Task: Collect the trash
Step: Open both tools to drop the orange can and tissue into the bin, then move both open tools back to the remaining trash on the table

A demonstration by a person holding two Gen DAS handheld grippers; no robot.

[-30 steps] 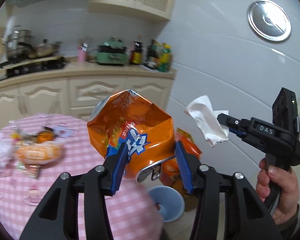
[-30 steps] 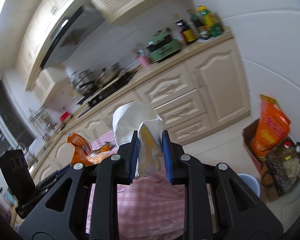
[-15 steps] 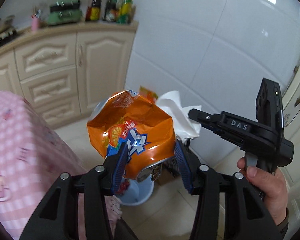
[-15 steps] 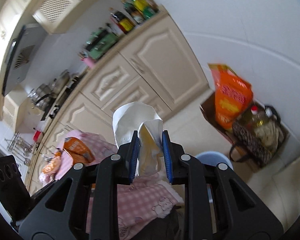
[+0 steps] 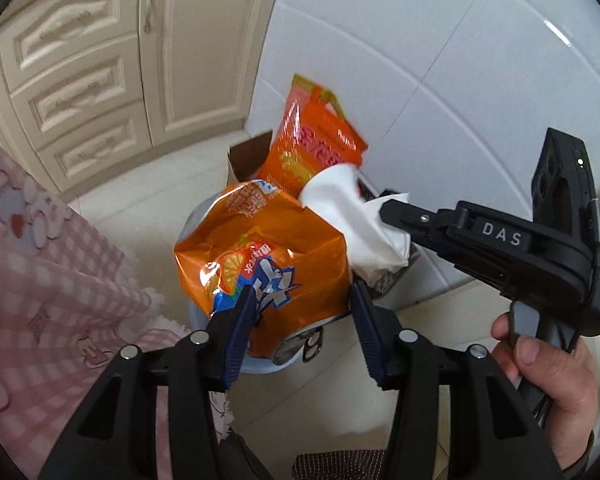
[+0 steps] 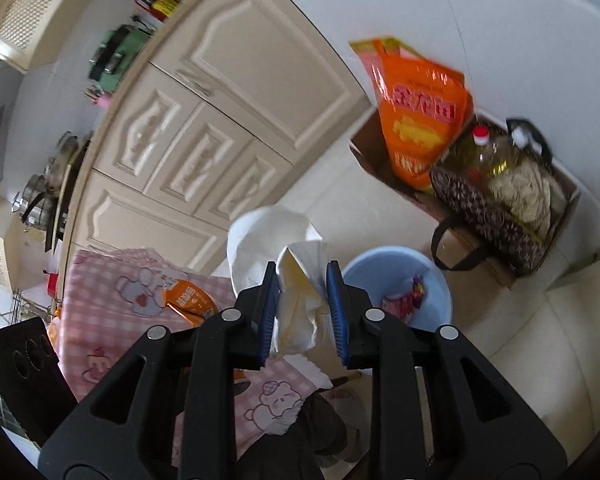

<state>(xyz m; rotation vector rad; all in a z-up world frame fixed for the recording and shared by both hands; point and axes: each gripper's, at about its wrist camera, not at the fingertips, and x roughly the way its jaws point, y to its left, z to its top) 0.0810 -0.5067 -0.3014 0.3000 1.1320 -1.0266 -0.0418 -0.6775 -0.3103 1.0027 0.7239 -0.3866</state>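
The right tool [image 6: 302, 312] is opening around the white tissue [image 6: 296, 308]; the blue bin [image 6: 396, 276] lies just right of it, lower in the frame; the left tool [image 5: 302, 328] grips the orange bag [image 5: 260, 256].

The pale tiled floor [image 6: 512, 344] carries a light blue bin [image 6: 440, 280] near the corner of the table, with red wrappers [image 6: 408, 300] inside. Farther right, against the white wall, an open cardboard box [image 6: 540, 256] sits on the tiles. The table, under a pink checked cloth [image 6: 112, 320], stands left of the bin and bears an orange packet [image 6: 188, 300] near its edge.
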